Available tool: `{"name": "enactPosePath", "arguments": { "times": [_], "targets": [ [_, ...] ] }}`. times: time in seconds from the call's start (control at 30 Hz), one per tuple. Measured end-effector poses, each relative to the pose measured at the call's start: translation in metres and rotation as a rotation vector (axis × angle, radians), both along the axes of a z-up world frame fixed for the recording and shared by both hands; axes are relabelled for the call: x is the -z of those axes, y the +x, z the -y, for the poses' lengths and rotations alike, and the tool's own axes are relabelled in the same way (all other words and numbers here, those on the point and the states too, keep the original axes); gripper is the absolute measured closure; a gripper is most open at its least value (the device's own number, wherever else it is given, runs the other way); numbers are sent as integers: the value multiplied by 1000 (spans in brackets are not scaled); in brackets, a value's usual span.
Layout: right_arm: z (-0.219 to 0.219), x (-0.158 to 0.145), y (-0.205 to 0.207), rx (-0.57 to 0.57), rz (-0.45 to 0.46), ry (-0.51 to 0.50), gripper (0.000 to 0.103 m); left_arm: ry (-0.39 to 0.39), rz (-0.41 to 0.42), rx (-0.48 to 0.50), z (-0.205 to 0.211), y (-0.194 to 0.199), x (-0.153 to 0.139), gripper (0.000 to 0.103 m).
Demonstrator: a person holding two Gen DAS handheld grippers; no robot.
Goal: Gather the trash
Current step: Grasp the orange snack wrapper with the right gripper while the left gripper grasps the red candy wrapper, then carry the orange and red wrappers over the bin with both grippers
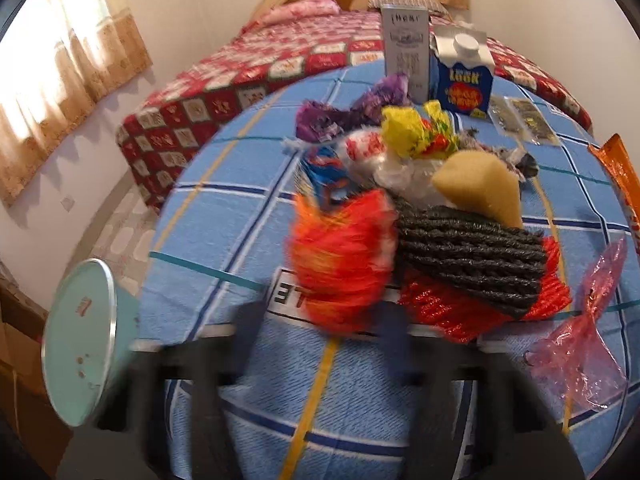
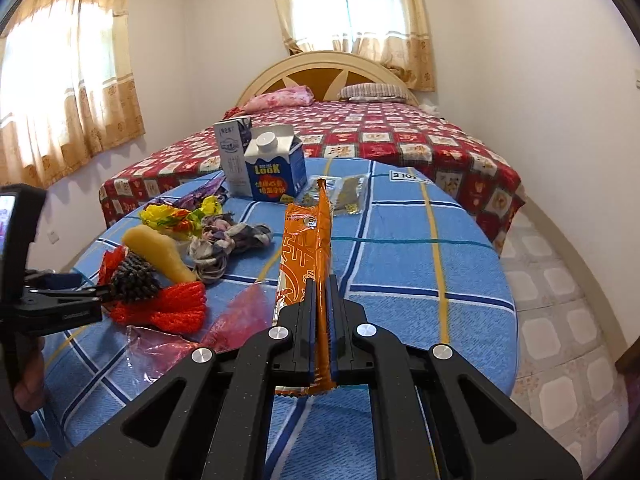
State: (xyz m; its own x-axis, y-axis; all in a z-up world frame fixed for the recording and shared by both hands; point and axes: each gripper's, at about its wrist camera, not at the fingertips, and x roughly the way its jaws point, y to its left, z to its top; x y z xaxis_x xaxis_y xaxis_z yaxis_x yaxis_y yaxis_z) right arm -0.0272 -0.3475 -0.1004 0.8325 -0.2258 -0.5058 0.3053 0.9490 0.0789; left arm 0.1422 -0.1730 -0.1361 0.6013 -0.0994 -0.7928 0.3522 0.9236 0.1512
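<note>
In the left wrist view a crumpled red-orange wrapper [image 1: 340,256] sits between the blurred fingers of my left gripper [image 1: 320,314], which closes on it over the blue checked tablecloth [image 1: 224,216]. From the right wrist view the left gripper [image 2: 102,294] reaches in beside a dark knit cloth [image 2: 134,278] and red mesh [image 2: 176,304]. My right gripper [image 2: 320,280] is shut on a long orange snack wrapper [image 2: 308,236], held above the table. A pale teal bin lid [image 1: 80,344] stands at the table's left edge.
Purple [image 1: 360,108], yellow [image 1: 412,132] and pink cellophane [image 1: 580,340] wrappers, a yellowish sponge [image 1: 480,188], a blue carton [image 1: 464,84] and a grey carton [image 1: 404,48] lie on the table. A bed [image 2: 400,136] stands behind. A hand [image 2: 28,384] holds the left gripper.
</note>
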Motion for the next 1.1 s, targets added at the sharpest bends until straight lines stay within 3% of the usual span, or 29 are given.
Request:
{"name": "enactPosePath", "arguments": {
  "times": [0.13,0.47,1.1],
  "targets": [
    [-8,-5,-3,-26,18,5,98,13,27,0,-10,-2,-6,92],
    [-60,-30,5,-152,74,-23,98,2,105,-29,-75,-22,-44,93],
    [-169,-32,67,-384,44,-68,98,33,141,-200,-190,-34,-51,93]
  ]
}}
